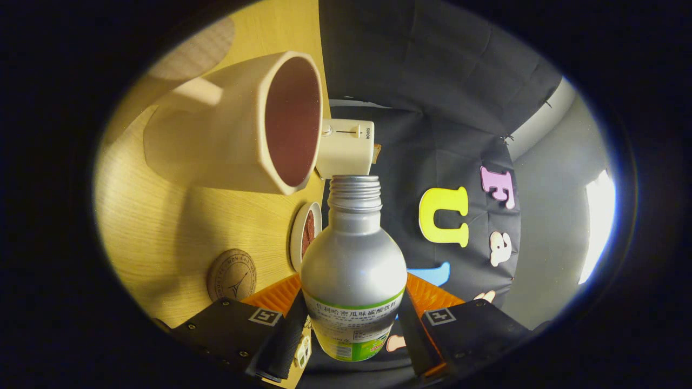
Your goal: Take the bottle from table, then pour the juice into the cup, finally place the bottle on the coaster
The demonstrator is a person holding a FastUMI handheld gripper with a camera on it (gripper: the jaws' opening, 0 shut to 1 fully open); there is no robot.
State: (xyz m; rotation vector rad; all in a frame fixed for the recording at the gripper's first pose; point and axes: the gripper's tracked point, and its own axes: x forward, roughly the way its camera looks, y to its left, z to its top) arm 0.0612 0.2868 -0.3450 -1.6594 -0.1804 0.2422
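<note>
My gripper [351, 316] is shut on a silver metal bottle [352, 254] with a green and white label, both fingers pressing its lower body. The whole view is rolled about a quarter turn, so the wooden table [162, 237] stands like a wall beside the bottle. The bottle's open threaded neck [355, 193] sits just below the rim of a large cream cup [232, 124] with a reddish-brown inside. The cup's mouth is beyond the neck, close to it. A round cork coaster [231, 274] lies on the table beside the finger on that side.
A small white dish [306, 233] with something brown in it sits on the table between the bottle and the coaster. A white appliance [346, 147] with a slider stands past the cup at the table's far edge. Black cloth hangs behind.
</note>
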